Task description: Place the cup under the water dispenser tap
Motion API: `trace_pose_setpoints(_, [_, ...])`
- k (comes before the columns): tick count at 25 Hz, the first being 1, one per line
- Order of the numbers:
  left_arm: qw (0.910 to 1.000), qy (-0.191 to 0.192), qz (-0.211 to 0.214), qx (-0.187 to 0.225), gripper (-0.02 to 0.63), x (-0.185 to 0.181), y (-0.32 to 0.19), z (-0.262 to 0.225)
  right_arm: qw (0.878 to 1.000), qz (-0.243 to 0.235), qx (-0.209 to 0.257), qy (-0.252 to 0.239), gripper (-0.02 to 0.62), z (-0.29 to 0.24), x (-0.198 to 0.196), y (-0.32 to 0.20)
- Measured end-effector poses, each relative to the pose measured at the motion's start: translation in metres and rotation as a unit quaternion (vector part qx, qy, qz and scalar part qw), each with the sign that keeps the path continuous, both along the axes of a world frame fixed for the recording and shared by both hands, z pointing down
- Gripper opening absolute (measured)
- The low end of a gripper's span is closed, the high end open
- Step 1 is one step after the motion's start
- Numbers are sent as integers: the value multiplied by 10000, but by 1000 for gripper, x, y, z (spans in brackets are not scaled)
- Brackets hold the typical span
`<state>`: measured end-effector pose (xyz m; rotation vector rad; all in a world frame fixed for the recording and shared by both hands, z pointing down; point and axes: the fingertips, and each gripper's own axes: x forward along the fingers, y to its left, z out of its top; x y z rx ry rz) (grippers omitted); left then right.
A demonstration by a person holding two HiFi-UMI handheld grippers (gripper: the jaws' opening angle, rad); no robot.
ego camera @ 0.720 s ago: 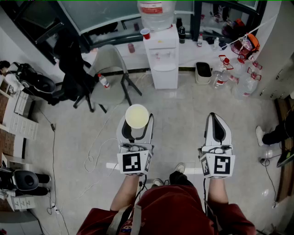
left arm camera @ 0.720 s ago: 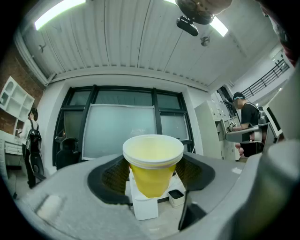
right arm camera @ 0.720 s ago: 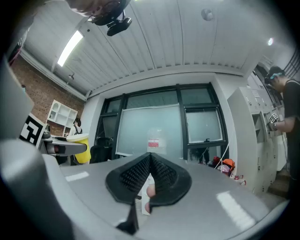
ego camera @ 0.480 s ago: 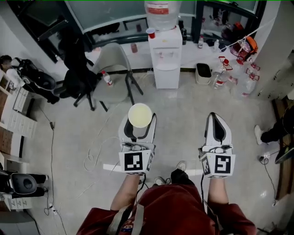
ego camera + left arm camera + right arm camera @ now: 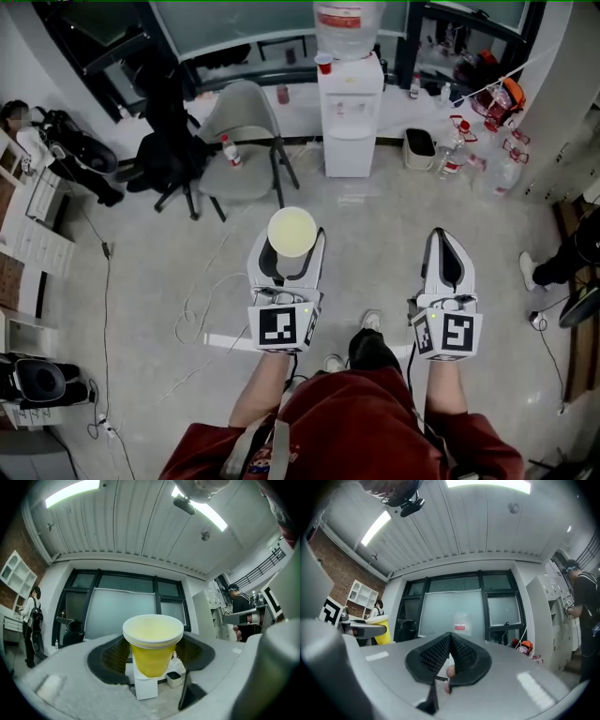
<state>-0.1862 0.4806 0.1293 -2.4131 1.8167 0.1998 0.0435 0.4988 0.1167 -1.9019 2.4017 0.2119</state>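
Left gripper (image 5: 291, 251) is clasping the yellow cup (image 5: 153, 644) upright btw its jaws, rim up, prob. so it arrives level for the tap. Cup's hanging over open floor, well apart from the water dispenser (image 5: 351, 112) ahead. Right gripper (image 5: 447, 255) is riding alongside, jaws pressed together, empty, likely spare.

The left tool (image 5: 153, 651) grips an upright yellow cup (image 5: 152, 654); at the cup's six o'clock, beyond it, stands a white water dispenser (image 5: 143, 687).
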Motion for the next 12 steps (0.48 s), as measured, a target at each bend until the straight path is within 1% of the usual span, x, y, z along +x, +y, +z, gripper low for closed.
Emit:
trace_pose_setpoints(4, [10000, 15, -51, -22, 314, -13, -5, 4, 9999, -36, -94, 61, 0, 6, -13, -8])
trace_pose_setpoints(8, [9999, 12, -152, -60, 314, -21, -15, 10, 9997, -209, -123, 96, 0, 12, -23, -22])
trace_pose_setpoints(12, [9997, 4, -201, -108, 313, -24, -38, 15, 9994, -290, -148, 74, 0, 20, -27, -49])
